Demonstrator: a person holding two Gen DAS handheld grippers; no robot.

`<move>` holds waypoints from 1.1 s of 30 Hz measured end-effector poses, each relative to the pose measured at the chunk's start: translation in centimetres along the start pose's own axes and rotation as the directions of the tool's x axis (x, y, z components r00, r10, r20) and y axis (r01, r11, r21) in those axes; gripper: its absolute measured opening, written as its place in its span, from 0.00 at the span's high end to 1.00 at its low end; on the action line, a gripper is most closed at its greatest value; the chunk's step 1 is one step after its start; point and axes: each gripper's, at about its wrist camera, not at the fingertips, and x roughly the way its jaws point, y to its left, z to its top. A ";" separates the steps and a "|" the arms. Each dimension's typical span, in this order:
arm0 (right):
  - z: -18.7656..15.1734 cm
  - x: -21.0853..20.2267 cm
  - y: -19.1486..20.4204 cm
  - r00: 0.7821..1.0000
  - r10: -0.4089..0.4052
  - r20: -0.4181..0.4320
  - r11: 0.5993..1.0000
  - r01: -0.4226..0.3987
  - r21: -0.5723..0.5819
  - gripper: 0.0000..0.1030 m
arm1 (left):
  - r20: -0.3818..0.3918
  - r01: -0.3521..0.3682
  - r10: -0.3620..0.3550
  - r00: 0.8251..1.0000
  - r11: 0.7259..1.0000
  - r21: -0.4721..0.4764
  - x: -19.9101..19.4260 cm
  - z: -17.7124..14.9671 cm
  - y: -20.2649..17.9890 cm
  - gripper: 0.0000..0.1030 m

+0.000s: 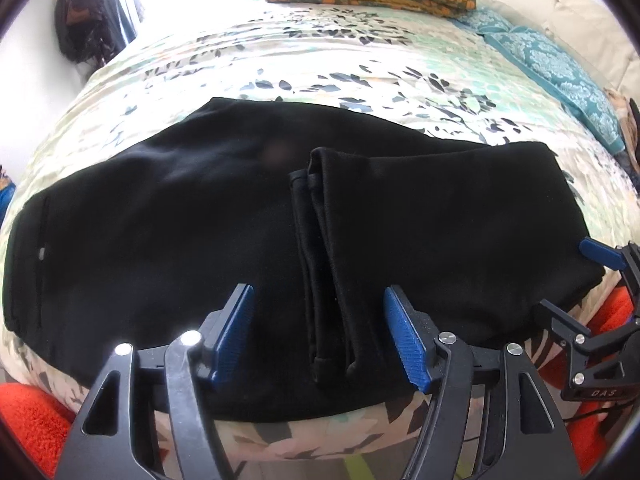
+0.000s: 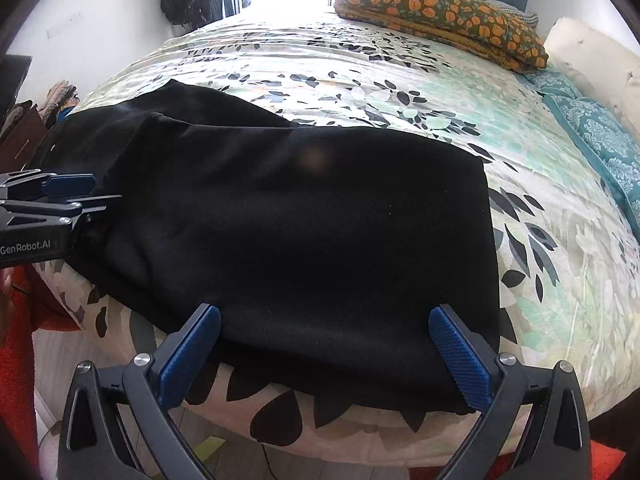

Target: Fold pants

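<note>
1. Nearest the lens, the left gripper (image 1: 319, 332) was seen with its blue ribbed pads spread apart, angled steeply down over the near edge of the bed; nothing was clamped, though the stacked leg cuffs (image 1: 320, 264) lay in the gap between the pads.
2. The right gripper (image 2: 325, 354) was likewise held apart and pitched downward, its pads straddling the near border of the folded part, with no cloth pinched.
3. The black, soft-woven pants (image 1: 160, 220) were laid flat across the floral-printed bedspread (image 1: 300, 60), close to its near edge, the legs already doubled back so that the cuffs rested on the middle of the garment.
4. The step in hand was judged to be a re-grip for the next fold; it would be done well if all the layers at the fold were caught together and both grippers lifted evenly, so that the stack was not skewed.
5. Farther off, an orange-flowered folded quilt (image 2: 440, 12) and a teal patterned pillow (image 1: 560, 76) were seen, well apart from the pants.
</note>
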 end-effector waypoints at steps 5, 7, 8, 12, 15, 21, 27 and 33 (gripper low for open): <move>0.4 -2.3 0.2 0.996 -0.009 0.091 1.000 0.009 -0.001 0.00 | 0.035 0.036 -0.035 0.999 0.999 -0.030 -1.4 -0.6 1.7 0.31; 0.6 -3.2 0.4 0.992 -0.011 0.127 1.000 0.011 -0.002 0.00 | 0.051 0.016 -0.013 0.999 0.998 -0.055 -1.9 -0.7 2.4 0.31; 0.7 -3.5 0.5 0.990 -0.013 0.143 1.000 0.013 -0.004 0.00 | 0.061 0.019 -0.015 0.998 0.997 -0.069 -2.3 -0.6 2.7 0.31; 0.9 -4.3 0.9 0.984 -0.016 0.178 1.000 0.018 -0.013 0.00 | 0.112 0.082 -0.071 0.991 0.991 -0.102 -3.8 -0.4 3.6 0.31; 1.0 -4.3 1.3 0.984 -0.016 0.177 0.999 0.021 -0.025 0.00 | 0.124 0.079 -0.066 0.990 0.991 -0.106 -4.1 -0.2 3.8 0.31; 0.8 -5.0 2.1 0.978 -0.019 0.206 0.998 0.032 -0.059 0.00 | 0.124 0.081 -0.064 0.990 0.987 -0.141 -4.1 -0.3 4.7 0.31; 1.0 -5.9 1.9 0.969 -0.002 0.248 0.999 0.016 -0.051 0.00 | 0.122 0.073 -0.055 0.991 0.986 -0.148 -3.9 -0.3 4.9 0.31; 1.1 -5.6 1.6 0.972 0.001 0.234 0.999 0.007 -0.033 0.00 | 0.116 0.064 -0.047 0.992 0.986 -0.153 -3.7 -0.4 5.0 0.31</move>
